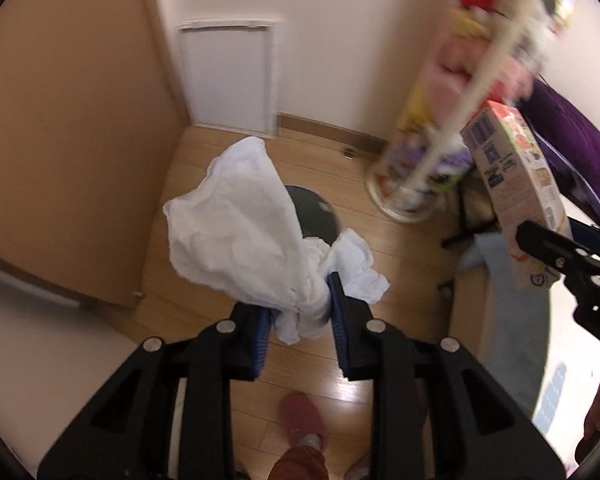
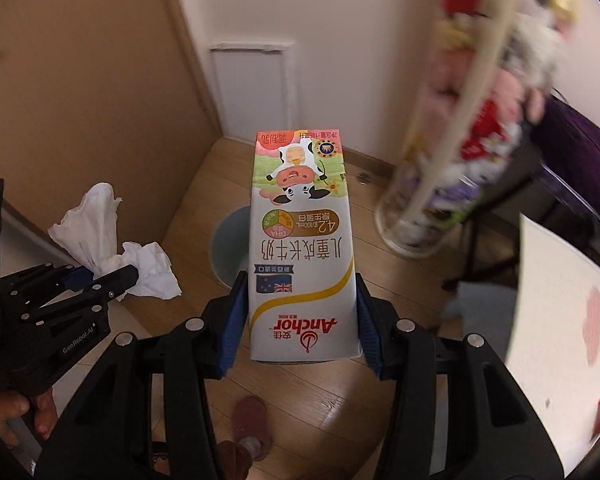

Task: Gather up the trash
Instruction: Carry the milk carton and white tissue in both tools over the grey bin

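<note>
The left gripper (image 1: pixel 300 312) pinches crumpled white tissue (image 1: pixel 236 236); the right gripper (image 2: pixel 300 316) clamps an Anchor milk carton (image 2: pixel 302 248). Both hang above a round bin (image 2: pixel 230 244) on the wooden floor (image 1: pixel 380 216). Carrying appears done; next, each likely lowers and releases.

both wrist cams look steeply down, sharing bin (image 1: pixel 314 216) (image 2: pixel 230 246), prob close.

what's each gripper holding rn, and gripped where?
Left gripper: crumpled white tissue, pinched at its bunched middle. Right gripper: Anchor milk carton, clamped across its side walls near one end.
</note>
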